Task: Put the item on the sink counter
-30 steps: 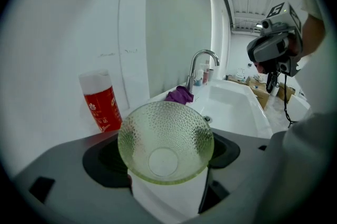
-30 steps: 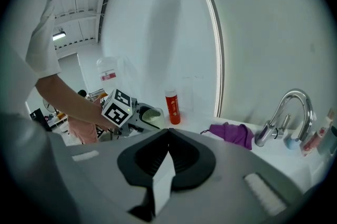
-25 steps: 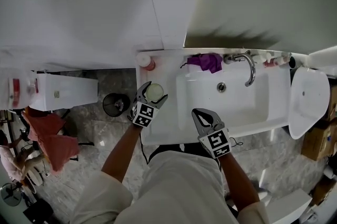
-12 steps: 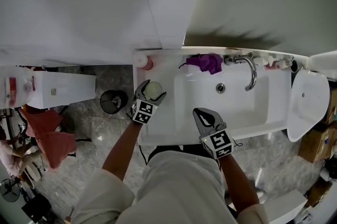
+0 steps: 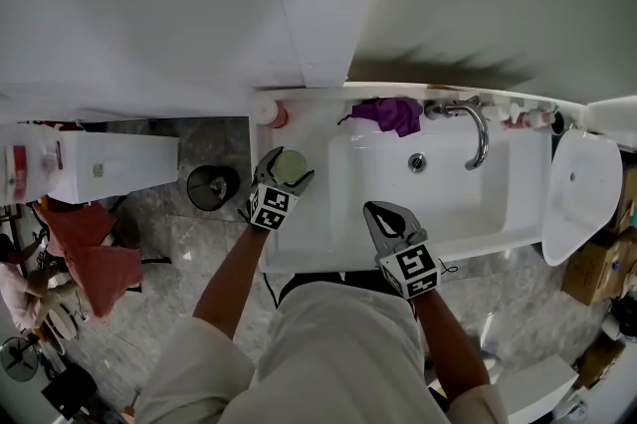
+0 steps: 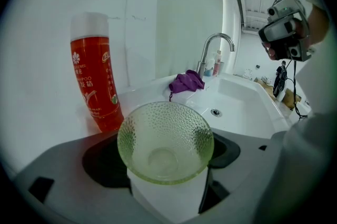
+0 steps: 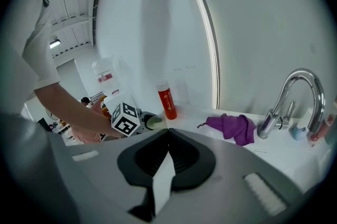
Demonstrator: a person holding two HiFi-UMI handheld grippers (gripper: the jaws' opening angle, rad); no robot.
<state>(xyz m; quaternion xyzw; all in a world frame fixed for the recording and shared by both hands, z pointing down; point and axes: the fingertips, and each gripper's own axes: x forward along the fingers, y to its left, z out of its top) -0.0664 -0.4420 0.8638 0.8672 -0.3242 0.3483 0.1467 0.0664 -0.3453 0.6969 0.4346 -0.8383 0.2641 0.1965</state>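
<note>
Item: green dimpled glass bowl (image 6: 165, 141), gripped in my left gripper (image 5: 289, 165). Dimples show only in left gripper view. Round, no long axis; mouth tilts toward that camera. Right gripper (image 5: 383, 216) closed, empty.

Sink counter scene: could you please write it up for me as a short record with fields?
left gripper: shut on green bowl, over sink counter left of basin
right gripper: shut, empty, near basin's front edge
red bottle: upright, counter's back left
purple cloth: behind basin, left of faucet
</note>
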